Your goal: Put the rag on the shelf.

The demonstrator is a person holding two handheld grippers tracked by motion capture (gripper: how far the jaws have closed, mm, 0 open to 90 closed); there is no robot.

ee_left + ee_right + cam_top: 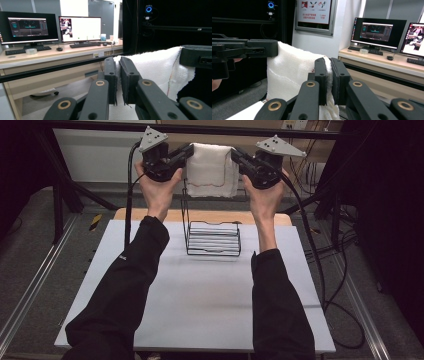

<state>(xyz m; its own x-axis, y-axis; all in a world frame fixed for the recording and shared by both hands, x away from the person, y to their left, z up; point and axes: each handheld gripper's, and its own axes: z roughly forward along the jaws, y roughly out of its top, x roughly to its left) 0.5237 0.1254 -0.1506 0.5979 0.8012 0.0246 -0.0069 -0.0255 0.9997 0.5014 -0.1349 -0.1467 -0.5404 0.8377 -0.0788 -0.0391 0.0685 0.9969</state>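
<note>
Wall poster (314,8) — "119"

A black wire rack (212,238) stands on the white table (200,295).

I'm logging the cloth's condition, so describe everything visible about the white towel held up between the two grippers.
The white towel looks like soft knitted or terry cloth, with a thin coloured stitch line near its lower, scalloped edge. It hangs spread out in the air, above and behind the black wire rack, apart from the table. The left gripper pinches one upper corner and the right gripper the other, each with its fingers shut on the fabric. The top edge runs roughly level between them.
</note>
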